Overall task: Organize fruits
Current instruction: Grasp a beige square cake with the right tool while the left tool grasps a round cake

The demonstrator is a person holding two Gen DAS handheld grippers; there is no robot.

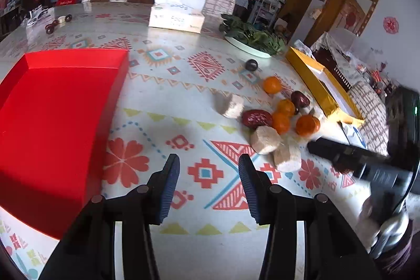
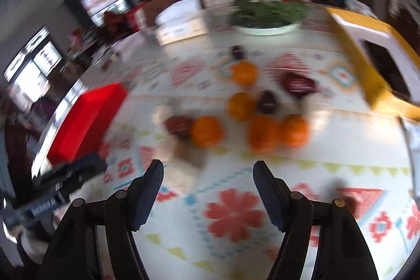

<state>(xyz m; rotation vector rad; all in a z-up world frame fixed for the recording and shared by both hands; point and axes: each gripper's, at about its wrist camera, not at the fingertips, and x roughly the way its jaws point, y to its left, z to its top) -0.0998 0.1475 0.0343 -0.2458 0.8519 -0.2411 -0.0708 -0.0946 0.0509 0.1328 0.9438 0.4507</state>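
Note:
Several small oranges (image 1: 281, 122) (image 2: 206, 131) and dark red dates (image 1: 256, 118) (image 2: 299, 83) lie in a loose cluster on the patterned tablecloth, with several beige cake blocks (image 1: 263, 139) among them. A dark plum (image 1: 251, 65) lies apart, farther back. An empty red box (image 1: 57, 101) (image 2: 89, 117) stands at the left. My left gripper (image 1: 209, 164) is open and empty, over the cloth between the red box and the cluster. My right gripper (image 2: 208, 169) is open and empty, just short of the cluster; its view is blurred. It shows in the left wrist view (image 1: 349, 156) beside the blocks.
A yellow box (image 1: 320, 85) (image 2: 372, 62) stands at the right. A white plate of green leaves (image 1: 252, 40) (image 2: 265, 17) and a tissue box (image 1: 177, 13) stand at the back. A small toy car (image 1: 59, 22) sits at the far left.

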